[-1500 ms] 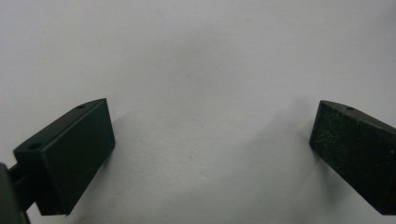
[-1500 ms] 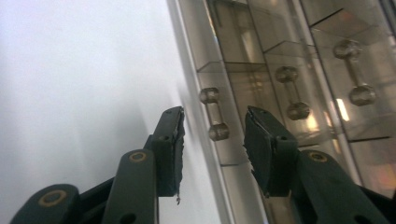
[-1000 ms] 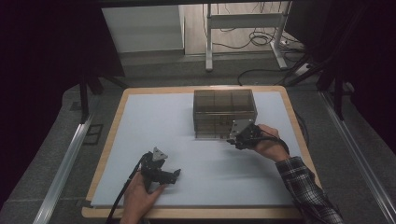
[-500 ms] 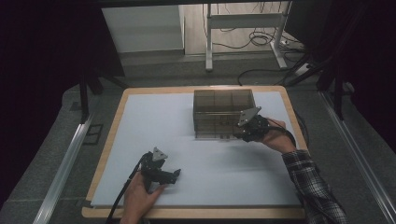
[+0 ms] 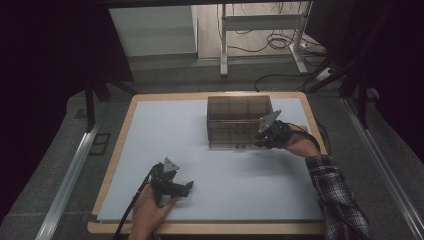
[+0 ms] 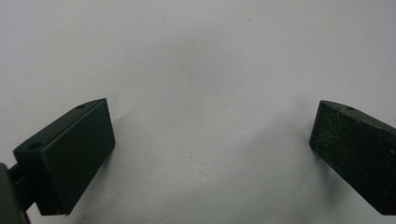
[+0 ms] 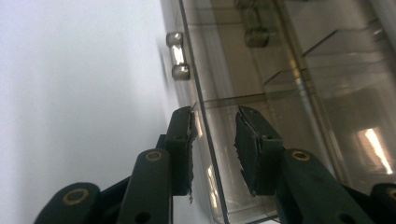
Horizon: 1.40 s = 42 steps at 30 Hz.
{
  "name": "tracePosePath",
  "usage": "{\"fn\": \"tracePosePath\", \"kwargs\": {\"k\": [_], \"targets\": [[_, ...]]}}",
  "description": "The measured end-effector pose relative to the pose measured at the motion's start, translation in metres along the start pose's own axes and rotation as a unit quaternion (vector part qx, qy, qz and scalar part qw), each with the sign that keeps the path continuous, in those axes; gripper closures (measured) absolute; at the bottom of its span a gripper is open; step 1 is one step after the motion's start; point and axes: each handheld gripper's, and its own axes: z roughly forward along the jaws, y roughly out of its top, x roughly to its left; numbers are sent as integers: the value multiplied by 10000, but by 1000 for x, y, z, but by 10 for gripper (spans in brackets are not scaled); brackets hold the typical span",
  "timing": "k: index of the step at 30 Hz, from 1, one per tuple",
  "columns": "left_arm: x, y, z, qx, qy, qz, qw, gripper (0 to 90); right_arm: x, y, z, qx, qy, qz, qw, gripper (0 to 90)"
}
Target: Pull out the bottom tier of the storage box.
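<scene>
One smoky clear plastic box (image 5: 239,122), square-cornered with thin inner partitions, stands near the far edge of the white sheet (image 5: 165,130) that covers the wood-rimmed table (image 5: 116,152), toward its right side. The right gripper (image 5: 261,140) is at the box's near right corner. Its own view shows what the high view cannot: the two ribbed black pads (image 7: 250,140) straddle a thin transparent wall panel (image 7: 205,116), one pad on either side, a sliver of gap on the inner side, the jaws having just been closing. Two small shiny metal fittings (image 7: 176,55) sit on that panel's edge. The left gripper (image 5: 186,187) rests by the near edge, its smooth matte black jaws spread wide over bare sheet, holding nothing.
</scene>
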Motion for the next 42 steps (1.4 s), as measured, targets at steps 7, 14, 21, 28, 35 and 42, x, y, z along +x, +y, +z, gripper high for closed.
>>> {"fn": "tracePosePath", "kwargs": {"k": [7,14,21,28,35,42], "targets": [[0,0,0,-1,-1,-1,10000,0,-7,-4,12,126,313,-34,9994,747],[0,0,0,-2,-1,-1,10000,0,-13,-5,18,184,611,-204,9978,852],[0,0,0,-1,0,0,10000,0,-14,-4,18,216,748,-349,9964,868],[0,0,0,0,1,-1,10000,0,-5,-2,11,262,789,-503,9953,870],[0,0,0,1,0,1,10000,0,3,-1,8,281,822,-551,9947,869],[0,0,0,0,0,0,10000,0,15,-1,4,253,902,-629,9936,868]]}}
